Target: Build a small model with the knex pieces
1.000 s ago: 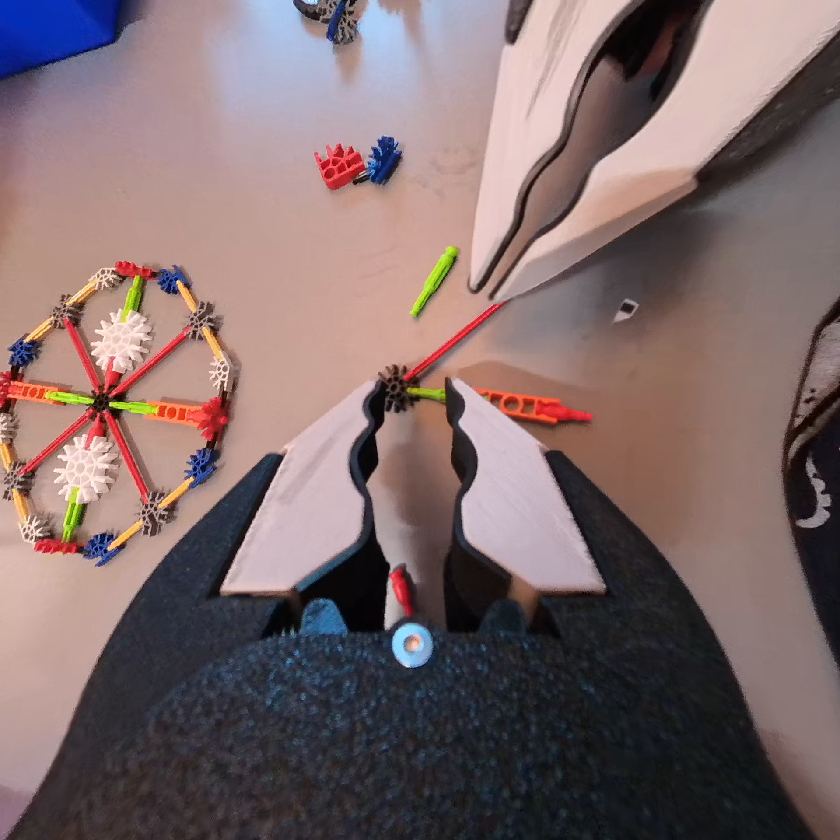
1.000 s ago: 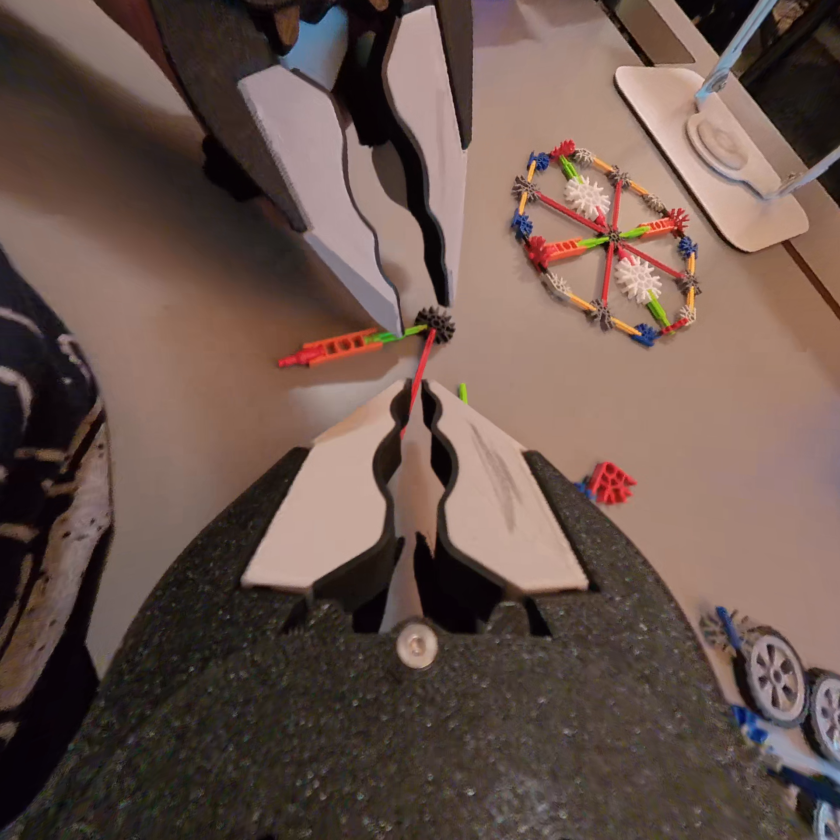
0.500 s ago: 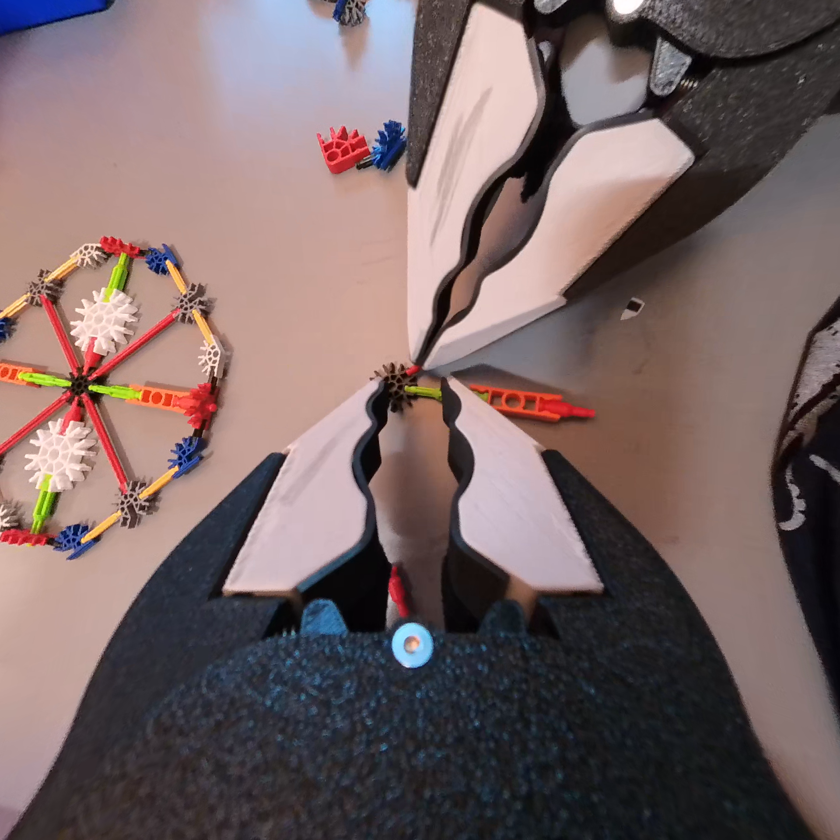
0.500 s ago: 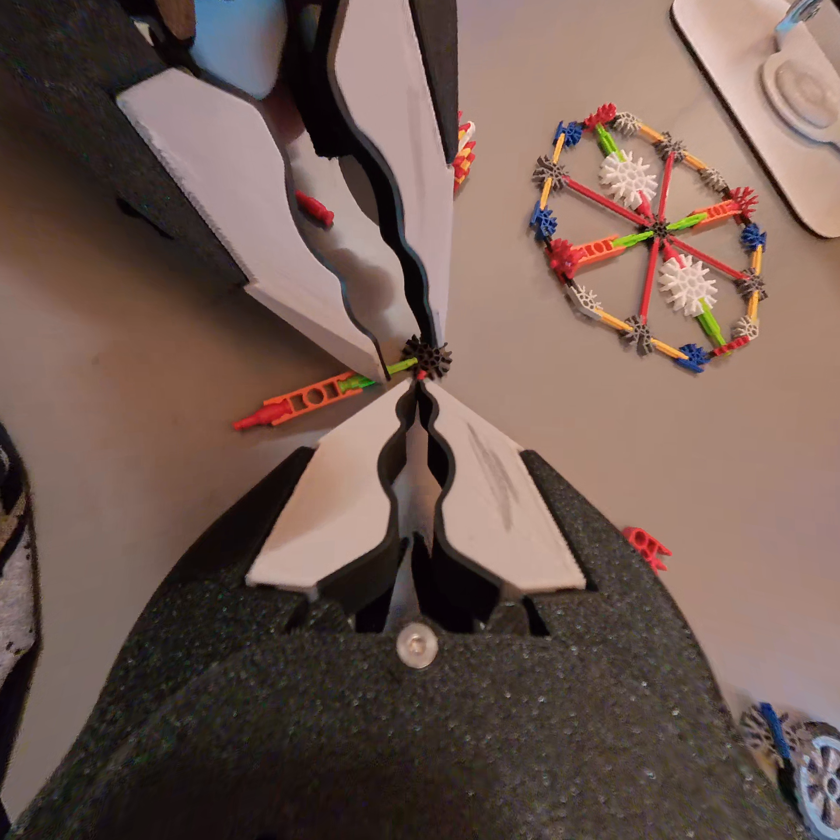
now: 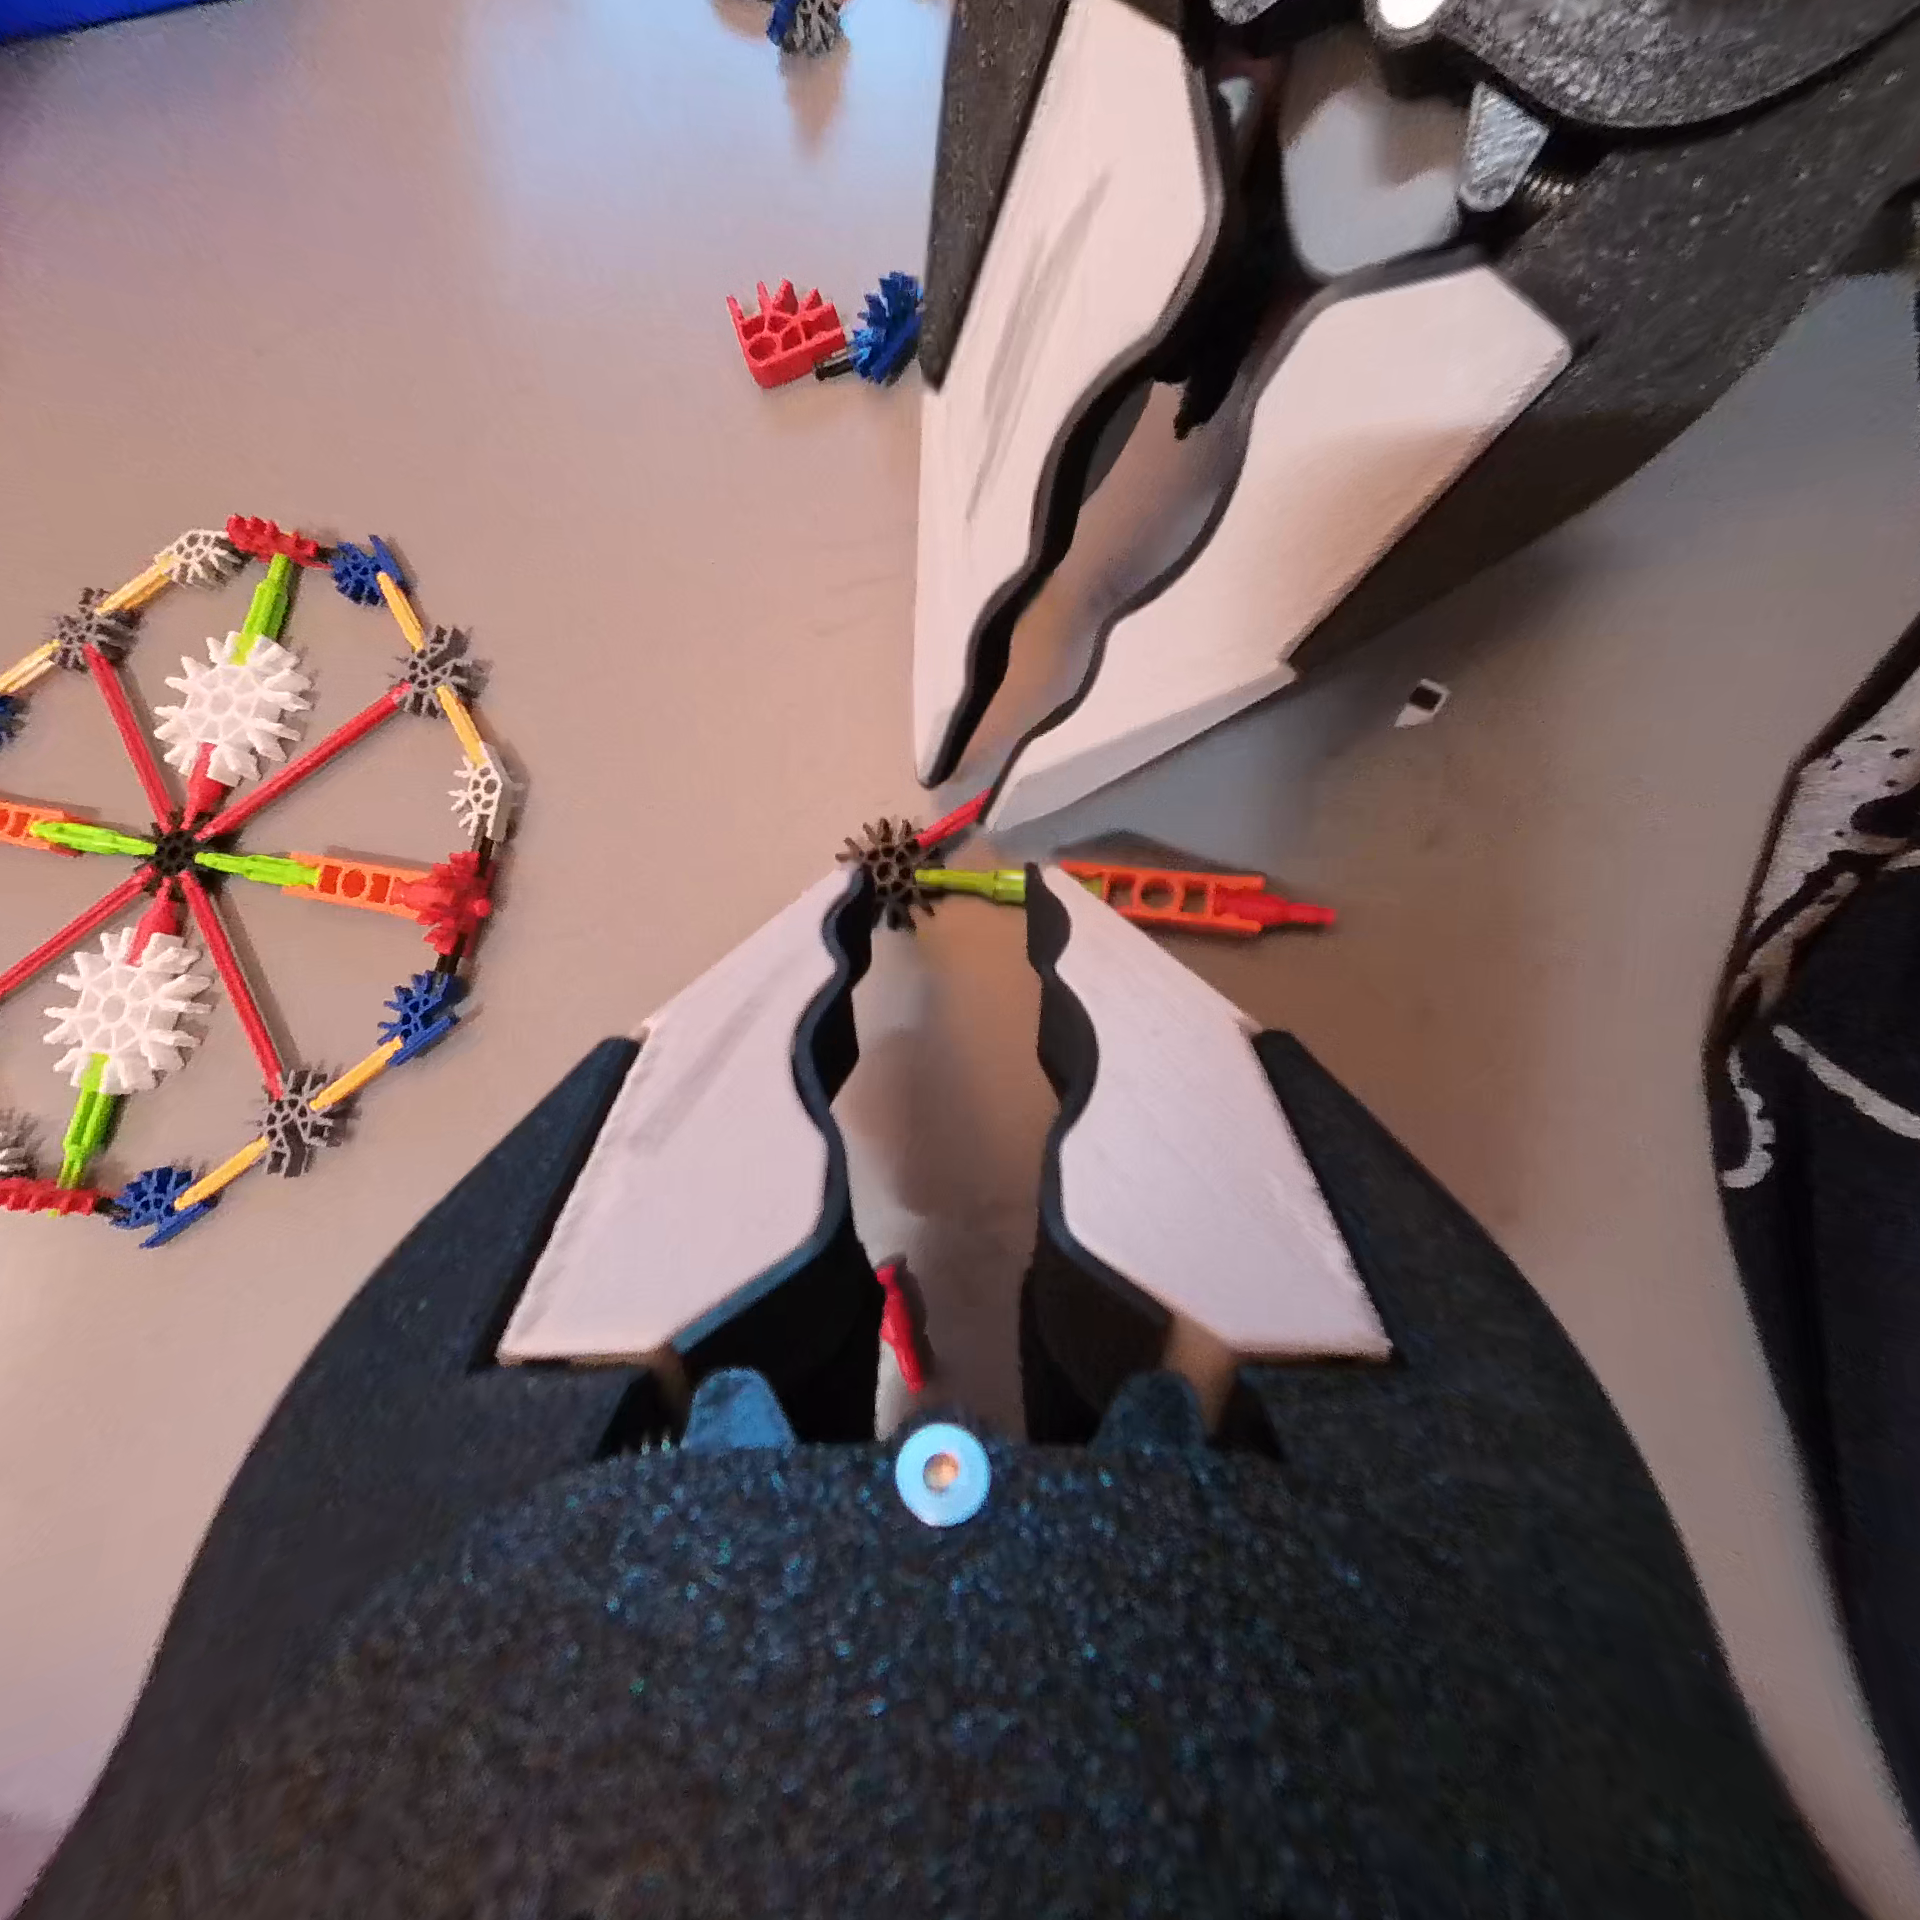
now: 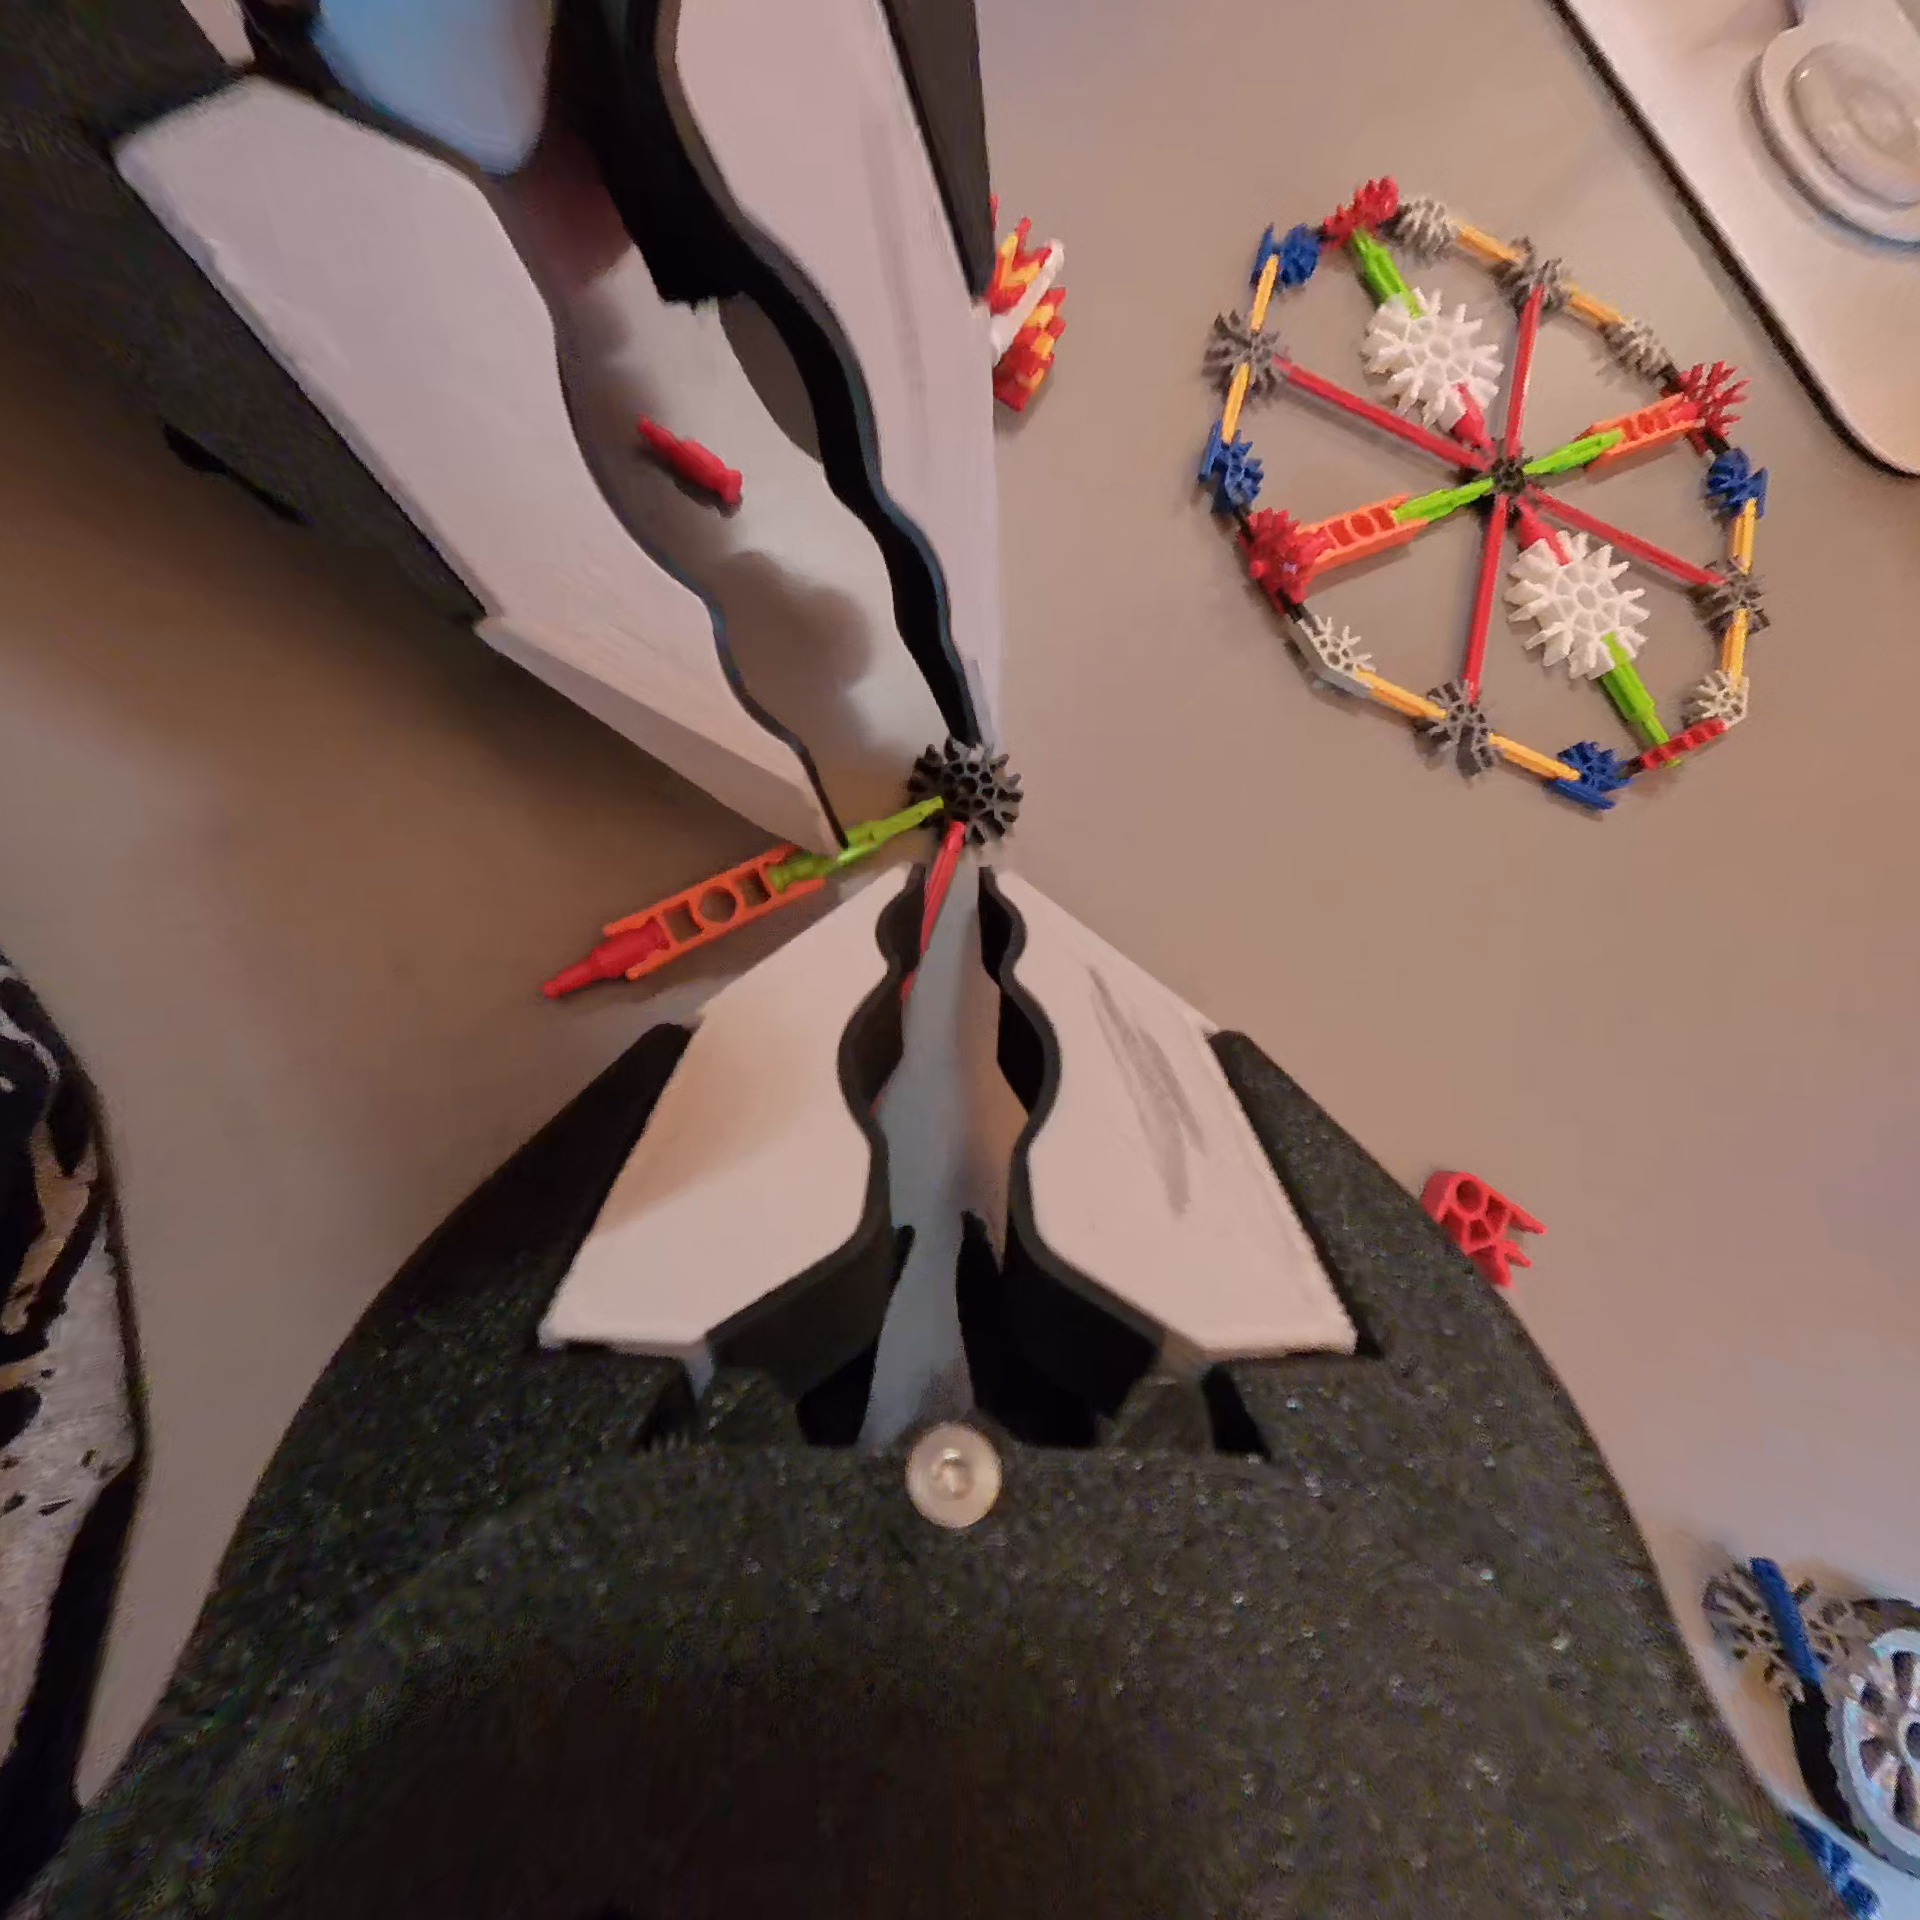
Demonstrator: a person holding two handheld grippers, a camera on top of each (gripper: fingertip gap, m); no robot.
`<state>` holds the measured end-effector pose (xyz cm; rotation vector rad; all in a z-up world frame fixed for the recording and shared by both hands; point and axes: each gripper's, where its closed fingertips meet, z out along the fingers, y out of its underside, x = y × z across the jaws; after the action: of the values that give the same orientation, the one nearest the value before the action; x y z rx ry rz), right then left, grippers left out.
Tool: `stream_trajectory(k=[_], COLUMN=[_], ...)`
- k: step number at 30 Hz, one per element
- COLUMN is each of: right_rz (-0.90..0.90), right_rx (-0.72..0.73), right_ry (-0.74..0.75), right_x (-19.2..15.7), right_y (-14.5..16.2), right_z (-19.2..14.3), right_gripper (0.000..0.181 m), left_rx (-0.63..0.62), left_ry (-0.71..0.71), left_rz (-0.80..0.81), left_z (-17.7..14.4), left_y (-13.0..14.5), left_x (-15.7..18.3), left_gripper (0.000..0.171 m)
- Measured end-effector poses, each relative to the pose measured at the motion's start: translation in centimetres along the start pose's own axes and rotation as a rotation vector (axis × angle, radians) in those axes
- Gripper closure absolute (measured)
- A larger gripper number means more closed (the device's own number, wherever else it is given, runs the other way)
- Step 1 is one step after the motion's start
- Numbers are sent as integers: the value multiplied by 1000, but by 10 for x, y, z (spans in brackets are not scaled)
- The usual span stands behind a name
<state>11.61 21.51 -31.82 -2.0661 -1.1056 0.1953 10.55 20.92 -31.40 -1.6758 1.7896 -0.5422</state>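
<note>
Left tongs: jaws stand apart. The black hub sits at the tip of one finger, and the green rod spans the gap to the other tip. Contact with the hub looks likely; a firm grip cannot be confirmed.

Right tongs: jaws nearly closed, clamped on the red rod, which runs from between the tips into the hub. In the left wrist view the right tongs point down at the hub from ahead.

An orange piece with a red tip continues the green rod and lies on the table, to the right of the left tongs. A finished wheel of rods and hubs lies well to their left. A red connector joined to a blue hub lies ahead of them.

Most of the red rod is hidden between the right fingers. A short red part deep between the left fingers is hard to identify. The wheel is cut off at the frame edge.

Against a second ago: the right tongs have slid along the red rod to just beside the hub, and a loose green rod then visible near them is no longer seen.
</note>
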Motion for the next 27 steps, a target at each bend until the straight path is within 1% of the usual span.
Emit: stream_trajectory(k=[4,9,13,19,22,27], right_rz=[7,1,-8,-57,-77,-106], right_rx=[-13,-8,9,-2,-12,-20], right_ry=[-13,-12,-19,-58,-90,-99], right_x=[-2,-2,1,-1,-3,-1], right_y=[3,1,-3,-4,-2,-3], right_z=[3,3,2,6,7,6], right_gripper=[179,179,179,179,179,179], left_rx=[-32,-25,12,-34,-41,-46], left_ry=[20,18,11,6,12,35], left_rz=[-2,1,-9,2,9,8], left_z=[4,4,-3,0,2,2], left_y=[7,6,-1,8,9,9], left_x=[3,3,0,-1,0,1], left_gripper=[143,142,142,143,144,145])
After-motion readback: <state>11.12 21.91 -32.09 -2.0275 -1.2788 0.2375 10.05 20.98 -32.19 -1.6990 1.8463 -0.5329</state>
